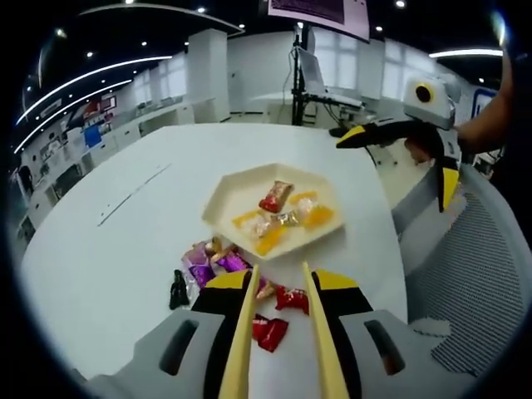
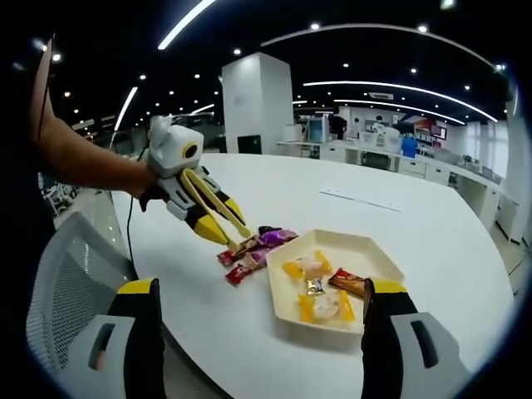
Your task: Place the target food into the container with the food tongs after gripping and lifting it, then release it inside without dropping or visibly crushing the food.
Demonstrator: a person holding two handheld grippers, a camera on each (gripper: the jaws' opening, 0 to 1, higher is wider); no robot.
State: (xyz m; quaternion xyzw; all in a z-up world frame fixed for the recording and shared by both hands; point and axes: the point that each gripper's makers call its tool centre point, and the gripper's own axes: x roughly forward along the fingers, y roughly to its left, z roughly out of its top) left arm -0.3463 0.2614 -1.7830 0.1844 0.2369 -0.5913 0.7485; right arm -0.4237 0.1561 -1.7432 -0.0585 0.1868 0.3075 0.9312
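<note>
A cream hexagonal tray [image 1: 220,199] [image 2: 378,249] on the white table holds several wrapped sweets, orange, clear and red. Just short of it lies a loose pile of wrapped candies [image 1: 218,264] [image 2: 259,243], purple and red. My left gripper [image 1: 280,268] [image 2: 223,223] carries wooden tongs [image 1: 249,316]. The tong tips stand apart over the near edge of the pile, close to a red candy [image 1: 291,298], with nothing between them. My right gripper [image 2: 262,284] [image 1: 399,162] hangs off the table's side, jaws spread wide and holding nothing.
A grey mesh chair [image 1: 474,274] [image 2: 58,283] stands against the table edge below the right gripper. A person's arm [image 2: 83,162] holds the left gripper. A small black item [image 1: 178,289] lies left of the pile. A monitor stand [image 1: 299,79] sits at the table's far side.
</note>
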